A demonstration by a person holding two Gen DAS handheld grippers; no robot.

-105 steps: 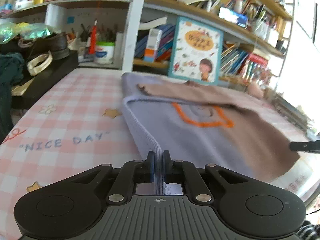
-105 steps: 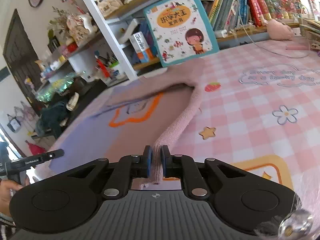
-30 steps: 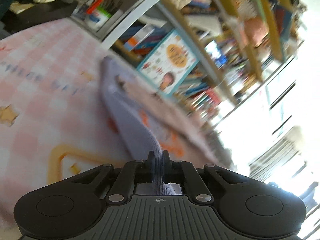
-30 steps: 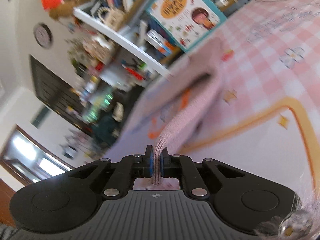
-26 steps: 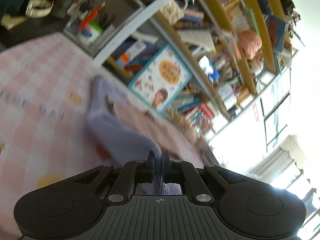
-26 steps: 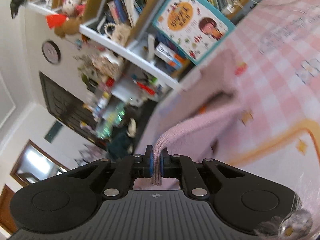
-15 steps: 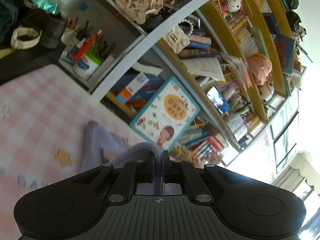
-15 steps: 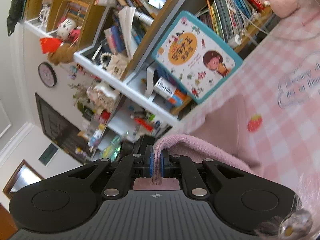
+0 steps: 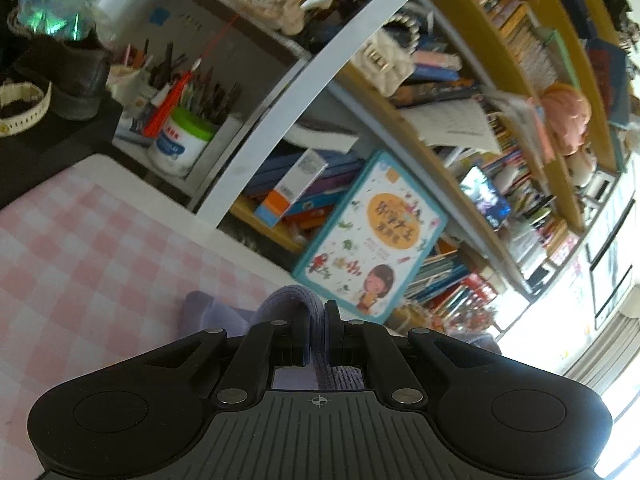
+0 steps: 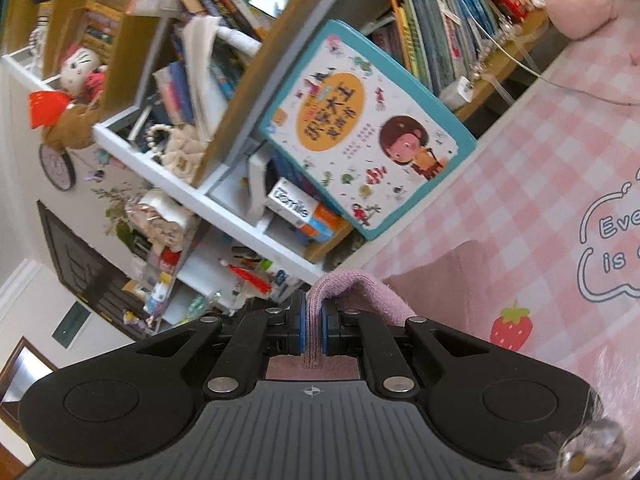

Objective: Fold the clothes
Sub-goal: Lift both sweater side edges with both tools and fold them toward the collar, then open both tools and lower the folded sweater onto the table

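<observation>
both tongs have carried the sweater's near hem up and forward since 3.5 s back: then the garment lay flat and stretched out ahead of each tong, now it only arches over the tips and drops away beyond them.

left gripper (image 9: 318,330) is clamped on the purple ribbed hem of the sweater (image 9: 294,300); a bit of purple fabric lies on the cloth just ahead-left of its tips. right gripper (image 10: 314,330) is clamped on the pink ribbed hem, with the rest of that side lying ahead-right of its tips.

progress, my read: 1st fold in mid-carry, hem lifted and heading toward the collar end. left to do: lay the hem down, let go, smooth, then any side folds. how well the layers line up is hidden under both tongs.

room: pink checked tablecloth (image 9: 92,256) is open to the left of the left tong and to the right of the right tong. far table edge sits close ahead, with the picture book (image 10: 360,128) leaning on the bookshelf (image 9: 404,120) right behind it, so little forward margin before the tips reach the book.
</observation>
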